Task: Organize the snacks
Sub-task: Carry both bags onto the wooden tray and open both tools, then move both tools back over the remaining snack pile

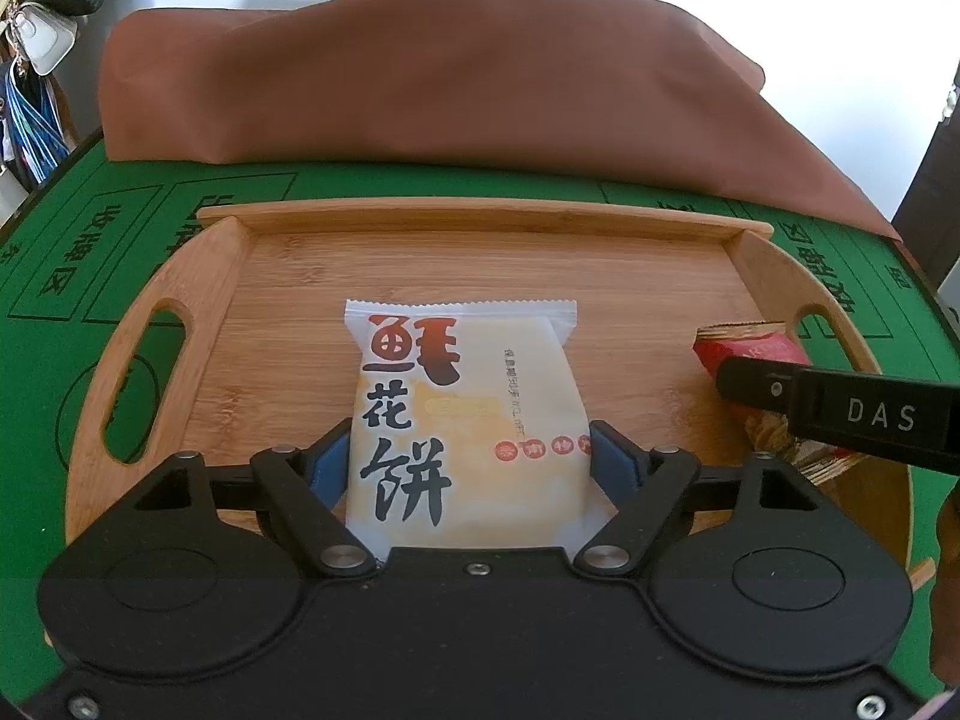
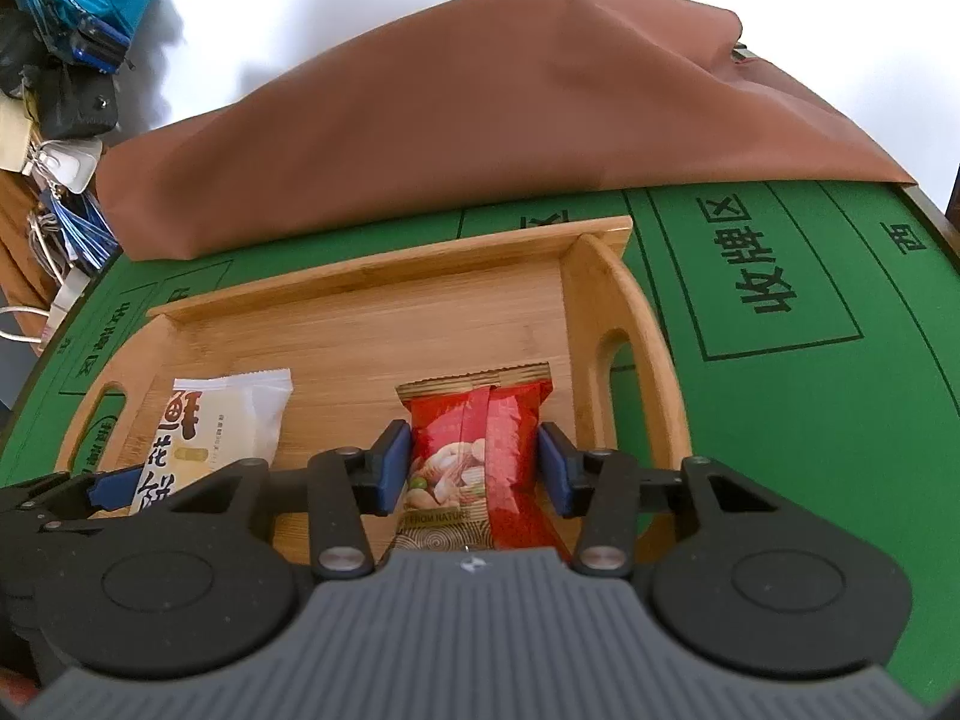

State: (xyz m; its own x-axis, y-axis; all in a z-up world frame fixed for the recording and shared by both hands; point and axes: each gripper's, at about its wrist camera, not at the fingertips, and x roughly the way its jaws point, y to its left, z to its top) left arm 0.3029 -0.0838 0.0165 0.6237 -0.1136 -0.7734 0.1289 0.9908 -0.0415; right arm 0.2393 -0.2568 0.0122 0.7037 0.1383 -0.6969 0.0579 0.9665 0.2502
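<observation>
Two snacks are sitting in the wooden tray (image 1: 480, 264) right now. The white pastry packet (image 1: 465, 414), the one with big black and red characters on it, lies flat on the tray floor in the lower middle of the left wrist view. The left gripper (image 1: 471, 453) straddles it, a blue pad on each side of the wrapper. Left pad looks right at the packet's edge, right pad too, but I honestly can't tell if they're pressing or just beside it.

Over in the right wrist view, the red nut packet (image 2: 480, 450), with a gold sawtooth top edge and a picture of nuts, lies in the centre of the frame, close to the tray's right-hand handle wall. The right gripper (image 2: 474, 465) has it between its blue pads (image 2: 393, 465). There's a sliver of gap on both sides, widest at the right pad, so that one reads as let go, jaws apart, packet resting on the wood by itself.

The two packets are well apart on the tray, white one to the left, red one to the right. From the left camera you can see the right gripper's black finger poking in from the right edge over the red packet.

Tray sits on a green felt table (image 2: 780, 420) with printed boxes and characters. Behind it, across the top half of both frames, is a big brown cloth cover (image 1: 450, 78). Bags and clutter hang in the upper left corner.
</observation>
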